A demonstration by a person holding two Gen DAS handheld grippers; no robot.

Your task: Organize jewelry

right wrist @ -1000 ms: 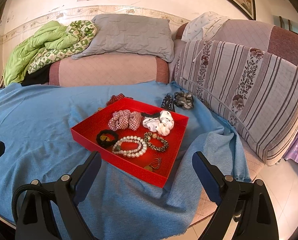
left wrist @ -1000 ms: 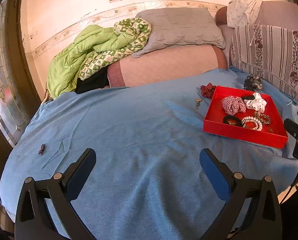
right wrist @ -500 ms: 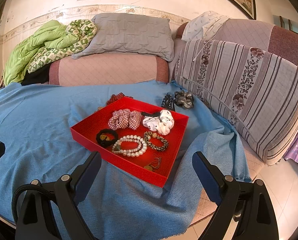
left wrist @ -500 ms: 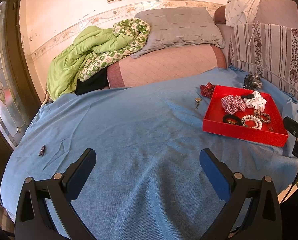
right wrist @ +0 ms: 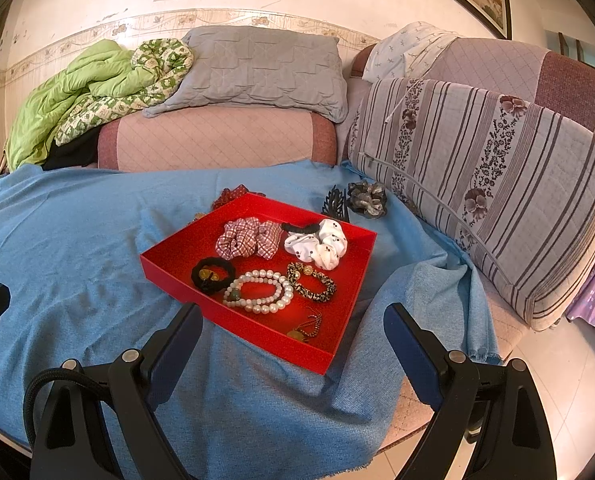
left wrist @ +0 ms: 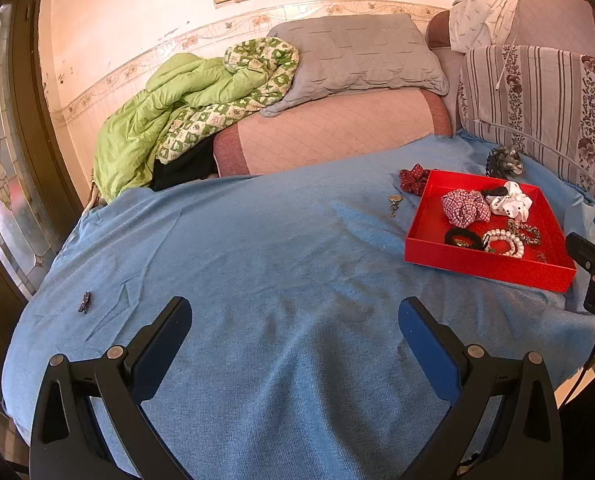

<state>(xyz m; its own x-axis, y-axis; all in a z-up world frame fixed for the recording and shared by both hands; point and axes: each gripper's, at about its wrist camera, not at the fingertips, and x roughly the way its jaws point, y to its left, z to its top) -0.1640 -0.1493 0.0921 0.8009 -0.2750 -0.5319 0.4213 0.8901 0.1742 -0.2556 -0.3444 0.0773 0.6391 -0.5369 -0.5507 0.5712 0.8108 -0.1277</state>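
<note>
A red tray point(right wrist: 177, 280) point(left wrist: 485, 268) sits on the blue cloth. It holds a checked scrunchie point(right wrist: 249, 238), a white scrunchie point(right wrist: 317, 246), a black hair tie point(right wrist: 211, 274), a pearl bracelet point(right wrist: 259, 292), a leopard bracelet point(right wrist: 311, 282) and a small pendant point(right wrist: 303, 330). Outside the tray lie a dark red scrunchie point(left wrist: 413, 178), a small brooch point(left wrist: 394, 202), a grey scrunchie point(right wrist: 367, 198), a black hair claw point(right wrist: 335, 202) and a small dark clip point(left wrist: 84, 301) far left. My left gripper point(left wrist: 293, 320) is open and empty over bare cloth. My right gripper point(right wrist: 293, 330) is open and empty just before the tray.
The blue cloth point(left wrist: 237, 248) covers a sofa seat. A green quilt point(left wrist: 169, 120), a grey pillow point(left wrist: 353, 56) and a pink cushion point(left wrist: 329, 132) lie at the back. A striped cushion point(right wrist: 497, 184) stands right of the tray. The cloth's edge and tiled floor point(right wrist: 553, 364) are at right.
The left wrist view has shifted slightly, so the tray sits a little lower and nearer. Both grippers stay open; no object has moved.
</note>
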